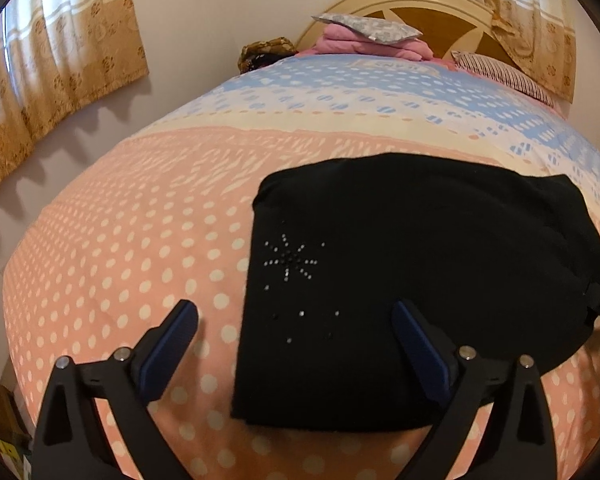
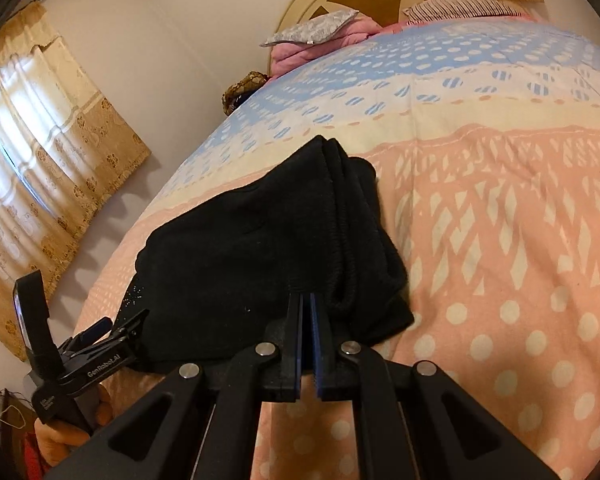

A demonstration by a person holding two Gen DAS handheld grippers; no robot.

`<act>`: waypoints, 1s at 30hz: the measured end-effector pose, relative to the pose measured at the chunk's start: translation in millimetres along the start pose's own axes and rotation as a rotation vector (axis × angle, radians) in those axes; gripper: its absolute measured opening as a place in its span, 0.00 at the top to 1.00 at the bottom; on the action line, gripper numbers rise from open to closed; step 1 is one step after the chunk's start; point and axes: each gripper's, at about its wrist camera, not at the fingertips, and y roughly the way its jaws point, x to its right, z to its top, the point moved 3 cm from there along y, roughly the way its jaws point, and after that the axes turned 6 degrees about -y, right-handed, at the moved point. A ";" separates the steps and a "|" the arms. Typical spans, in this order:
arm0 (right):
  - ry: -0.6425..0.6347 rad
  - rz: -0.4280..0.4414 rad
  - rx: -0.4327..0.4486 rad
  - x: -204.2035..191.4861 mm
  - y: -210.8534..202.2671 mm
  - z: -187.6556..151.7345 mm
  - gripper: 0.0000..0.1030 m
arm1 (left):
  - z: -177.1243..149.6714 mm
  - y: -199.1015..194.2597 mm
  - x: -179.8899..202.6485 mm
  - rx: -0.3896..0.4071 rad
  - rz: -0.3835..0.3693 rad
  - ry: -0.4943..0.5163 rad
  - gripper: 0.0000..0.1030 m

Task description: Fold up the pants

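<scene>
The black pants (image 1: 400, 280) lie folded into a compact rectangle on the bed, with a rhinestone star pattern (image 1: 290, 262) near their left edge. My left gripper (image 1: 296, 312) is open and empty, its blue-padded fingers astride the pants' left near corner, just above the fabric. In the right wrist view the pants (image 2: 240, 248) show their stacked folded edges (image 2: 352, 220) on the right. My right gripper (image 2: 308, 300) is shut at the pants' near edge; whether fabric is pinched between the pads is hidden. The left gripper also shows there (image 2: 112, 332), at the pants' left edge.
The bed has a pink, cream and blue dotted cover (image 1: 120, 260). Pink bedding and a grey pillow (image 1: 368, 28) lie by the headboard (image 1: 432, 8), with a striped pillow (image 1: 500, 72) on the right. Curtains (image 1: 40, 80) hang on the left wall.
</scene>
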 end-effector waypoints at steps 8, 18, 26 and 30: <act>0.004 -0.059 -0.052 -5.1 -10.3 -10.0 0.95 | -25.5 -29.0 -5.1 0.002 -0.026 -0.026 0.03; -0.024 -0.113 -0.082 -13.2 -21.4 -40.3 0.93 | -37.7 -28.1 1.9 -0.015 -0.027 0.027 0.03; -0.009 -0.092 -0.082 -8.6 -24.0 -43.9 0.93 | -37.1 -20.1 -1.1 -0.048 -0.053 -0.004 0.00; 0.001 -0.081 -0.084 -6.6 -24.2 -43.9 0.93 | -36.5 -19.1 0.2 -0.051 -0.054 0.000 0.00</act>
